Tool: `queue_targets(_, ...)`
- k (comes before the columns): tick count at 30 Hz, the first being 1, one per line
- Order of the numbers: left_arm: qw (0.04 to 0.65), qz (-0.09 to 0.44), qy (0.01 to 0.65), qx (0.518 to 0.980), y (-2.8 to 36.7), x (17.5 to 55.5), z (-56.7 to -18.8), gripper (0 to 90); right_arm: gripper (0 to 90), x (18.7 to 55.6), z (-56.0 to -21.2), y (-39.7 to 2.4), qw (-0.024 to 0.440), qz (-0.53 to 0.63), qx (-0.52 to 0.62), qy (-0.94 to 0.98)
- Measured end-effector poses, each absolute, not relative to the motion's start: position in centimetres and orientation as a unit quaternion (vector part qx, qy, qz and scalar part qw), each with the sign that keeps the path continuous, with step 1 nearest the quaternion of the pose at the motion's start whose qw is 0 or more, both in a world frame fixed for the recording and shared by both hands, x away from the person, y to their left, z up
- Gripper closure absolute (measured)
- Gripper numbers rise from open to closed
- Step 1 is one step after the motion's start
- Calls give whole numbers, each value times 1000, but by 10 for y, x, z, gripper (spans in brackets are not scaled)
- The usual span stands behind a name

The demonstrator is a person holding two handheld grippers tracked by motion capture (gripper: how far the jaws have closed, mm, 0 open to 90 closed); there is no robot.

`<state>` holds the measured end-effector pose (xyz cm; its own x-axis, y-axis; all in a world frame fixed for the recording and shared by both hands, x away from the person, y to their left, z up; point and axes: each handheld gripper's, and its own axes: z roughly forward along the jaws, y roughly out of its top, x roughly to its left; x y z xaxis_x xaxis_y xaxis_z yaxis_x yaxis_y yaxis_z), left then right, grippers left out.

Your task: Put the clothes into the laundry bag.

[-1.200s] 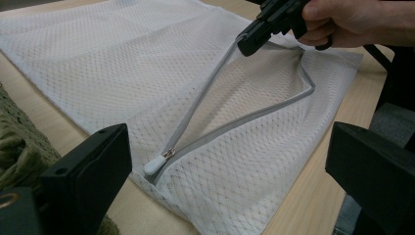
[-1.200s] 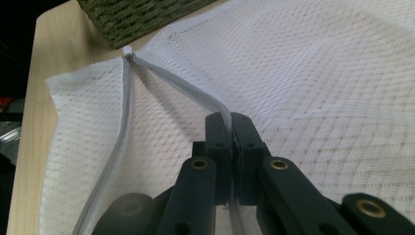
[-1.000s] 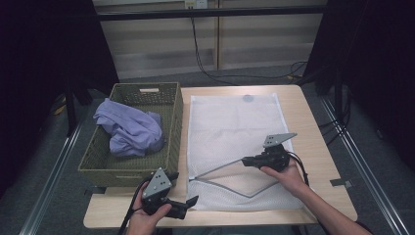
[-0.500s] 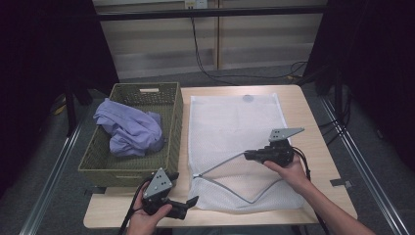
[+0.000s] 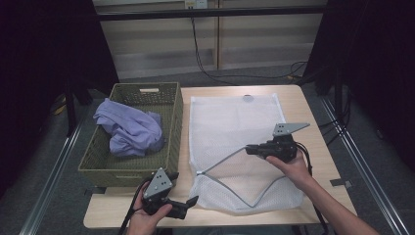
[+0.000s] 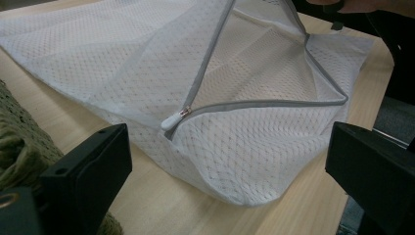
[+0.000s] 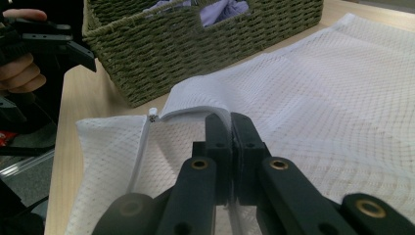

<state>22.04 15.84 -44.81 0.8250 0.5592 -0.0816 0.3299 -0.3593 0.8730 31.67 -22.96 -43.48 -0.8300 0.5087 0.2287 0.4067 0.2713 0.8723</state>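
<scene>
Mesh bag [image 5: 235, 127] edge pinched in right gripper [image 5: 250, 150] jaws | left gripper [image 5: 192, 200] jaws wide, empty

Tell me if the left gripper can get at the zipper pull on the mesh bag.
Probably yes: the left gripper is open, and the zipper pull lies just ahead of its jaws on the mesh bag, nothing between.

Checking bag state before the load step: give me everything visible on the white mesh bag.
The white mesh bag is flat, rectangular, see-through netting with a grey zipper along its near end, unzipped, white pull at the basket-side corner. It lies on the wooden table beside the green wicker basket. The right claw is shut on the upper edge of the opening and holds it lifted, so the mouth gapes. The left claw stands open, clear of it.
</scene>
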Motion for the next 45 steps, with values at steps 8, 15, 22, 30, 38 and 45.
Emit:
queue_targets(8,497,116,272,816,158,221,-448,33,879,319,-428,-230,52,540,285,790)
queue_targets(15,496,116,273,816,159,220,-448,33,879,322,-419,-231,56,553,280,783)
queue_targets(22,497,118,271,816,159,220,-447,33,879,326,-414,-230,54,565,278,775)
queue_targets(30,504,119,272,811,161,219,-445,33,879,330,-409,-228,56,572,275,771)
queue_targets(38,514,125,268,805,164,217,-438,33,880,335,-394,-229,65,592,274,755)
queue_targets(45,525,141,260,798,174,216,-421,31,880,337,-390,-234,67,601,273,749)
